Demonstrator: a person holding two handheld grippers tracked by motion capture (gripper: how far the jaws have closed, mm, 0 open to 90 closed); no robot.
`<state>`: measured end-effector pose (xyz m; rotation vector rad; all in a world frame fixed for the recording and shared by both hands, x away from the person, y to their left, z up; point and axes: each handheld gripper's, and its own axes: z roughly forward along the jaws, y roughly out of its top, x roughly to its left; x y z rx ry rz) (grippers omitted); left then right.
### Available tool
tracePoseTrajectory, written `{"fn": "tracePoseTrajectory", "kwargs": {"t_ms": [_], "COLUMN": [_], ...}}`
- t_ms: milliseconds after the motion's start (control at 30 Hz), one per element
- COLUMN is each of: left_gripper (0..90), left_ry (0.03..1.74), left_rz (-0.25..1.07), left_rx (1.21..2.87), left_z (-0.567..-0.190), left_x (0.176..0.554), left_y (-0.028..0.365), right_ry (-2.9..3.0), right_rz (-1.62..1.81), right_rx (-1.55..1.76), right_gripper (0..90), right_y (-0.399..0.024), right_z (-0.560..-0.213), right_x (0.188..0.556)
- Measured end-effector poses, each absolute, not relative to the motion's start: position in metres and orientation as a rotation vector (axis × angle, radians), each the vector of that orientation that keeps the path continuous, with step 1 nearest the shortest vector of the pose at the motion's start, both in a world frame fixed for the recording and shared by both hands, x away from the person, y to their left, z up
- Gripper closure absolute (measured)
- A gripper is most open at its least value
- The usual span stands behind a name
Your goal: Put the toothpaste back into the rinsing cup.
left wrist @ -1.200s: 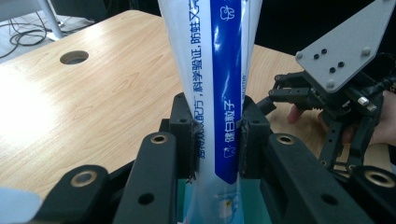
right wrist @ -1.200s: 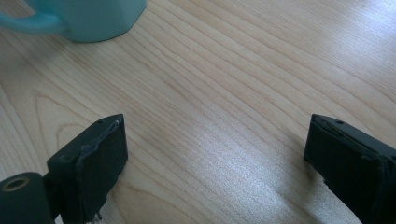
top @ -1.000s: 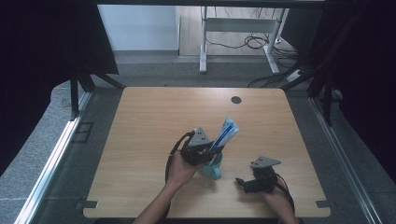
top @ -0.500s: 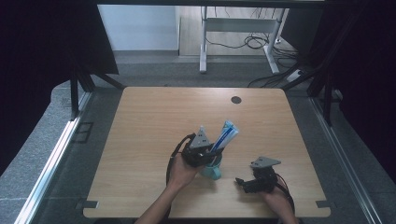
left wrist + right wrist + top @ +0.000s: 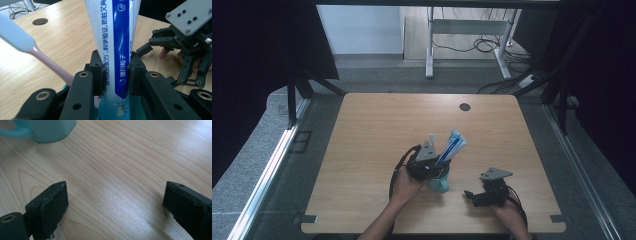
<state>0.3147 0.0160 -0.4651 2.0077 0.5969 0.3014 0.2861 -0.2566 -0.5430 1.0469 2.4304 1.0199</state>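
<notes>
Teal catches the eye first: a teal mug [image 5: 439, 183] stands on the pale wooden tabletop [image 5: 372, 130], toward the near edge and a little left of the middle, and out of it rises a white-and-blue tube [image 5: 452, 146] leaning up and to the right. The left claw [image 5: 428, 161] is right on top of the mug, held from below by the person's left hand [image 5: 404, 186], and in the left gripper view the picture is plain: both black pads are pressed flat against the tube [image 5: 120, 50], one on each side, clamped on it just above the mug's rim. Beside the tube stands a toothbrush [image 5: 27, 47], its pale blue head up at the left and its pink neck slanting down into the mug behind the left jaw; it touches neither pad as far as can be seen. Over on the right, near the front edge, the right claw [image 5: 472, 196] lies low on the tabletop in the person's right hand [image 5: 507, 212], well apart from the mug, its tips pointing left toward it. In the right gripper view its jaws stand wide apart with bare wood grain between them, gripping nothing, and the mug [image 5: 47, 130] sits at the top left corner, handle [image 5: 15, 132] out to the left. A round dark hole [image 5: 465, 107] marks the tabletop's far side.
</notes>
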Motion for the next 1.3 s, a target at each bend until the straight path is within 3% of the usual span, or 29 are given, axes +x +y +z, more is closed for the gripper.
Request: {"fn": "tracePoseTrajectory", "kwargs": {"t_ms": [800,1300], "left_gripper": [67.0,38.3], "left_ry": [0.623,0.619], "left_rz": [0.288,0.305], "left_rx": [2.026,2.034], "left_z": [-0.473,-0.459], "left_x": [0.316,0.313], "left_y": [0.021,0.027], "right_ry": [2.431,2.43], "right_rz": [1.017,1.019], "right_rx": [1.039,1.046], "right_gripper": [5.9,5.9], "right_y": [-0.257,-0.257], "right_z": [-0.543,-0.543], "right_x": [0.286,0.286]}}
